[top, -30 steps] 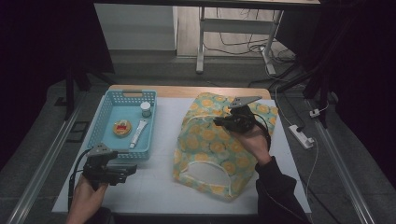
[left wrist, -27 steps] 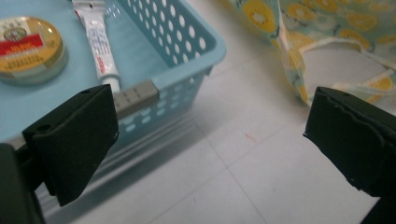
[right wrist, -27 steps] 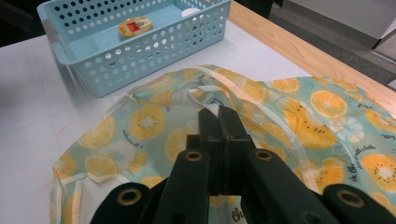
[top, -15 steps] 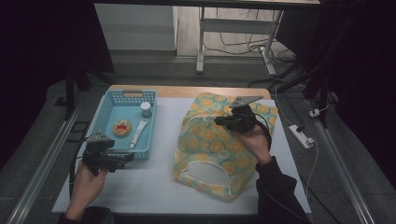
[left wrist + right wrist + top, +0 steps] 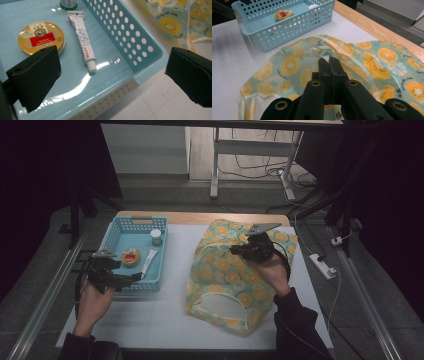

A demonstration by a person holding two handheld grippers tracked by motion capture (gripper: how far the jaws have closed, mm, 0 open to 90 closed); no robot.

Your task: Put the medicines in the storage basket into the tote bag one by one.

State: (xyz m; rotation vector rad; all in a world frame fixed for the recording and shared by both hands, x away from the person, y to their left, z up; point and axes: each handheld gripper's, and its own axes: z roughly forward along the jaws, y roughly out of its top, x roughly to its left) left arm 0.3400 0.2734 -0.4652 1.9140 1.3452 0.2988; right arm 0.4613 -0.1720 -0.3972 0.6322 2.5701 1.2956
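Two grippers work: the right gripper (image 5: 329,61) is clamped on the fruit-print bag's strap (image 5: 322,51); the left gripper (image 5: 112,75), jaws apart, hovers over the blue basket (image 5: 140,47); descend squarely over the ointment tube (image 5: 83,42).

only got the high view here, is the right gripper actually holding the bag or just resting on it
Observer: Right gripper is shut on a white strap of the fruit-print bag.
Operator: and the left one, open?
Observer: Yes, left gripper is open; one jaw stands over the blue basket, the other outside it.
Operator: what's nearest those jaws
Observer: A gold round tin, beside a white tube whose cap points toward the gripper.
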